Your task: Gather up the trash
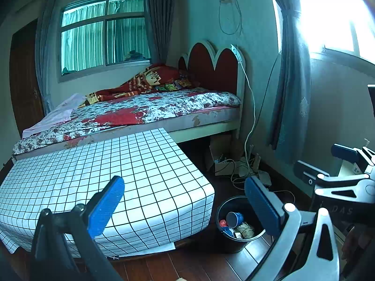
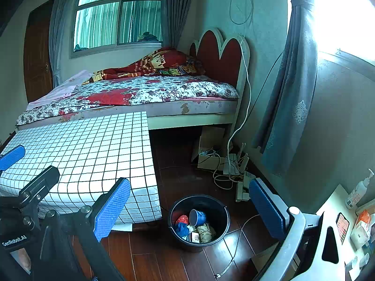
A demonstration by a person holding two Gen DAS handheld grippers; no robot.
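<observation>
Fingers of the left gripper (image 1: 185,206) and the right gripper (image 2: 189,206) are held wide apart, with nothing between them.

At 9 o'clock the checked cover (image 2: 89,154) is seen over a low surface; at 6 o'clock, on the wooden floor (image 2: 164,262), a black bucket (image 2: 216,231) is filled with trash: a blue cup (image 2: 197,217), a red scrap (image 2: 182,219), crumpled paper (image 2: 206,233). At 3 o'clock a white bottle (image 2: 359,190) is set on a side table (image 2: 332,208).
</observation>
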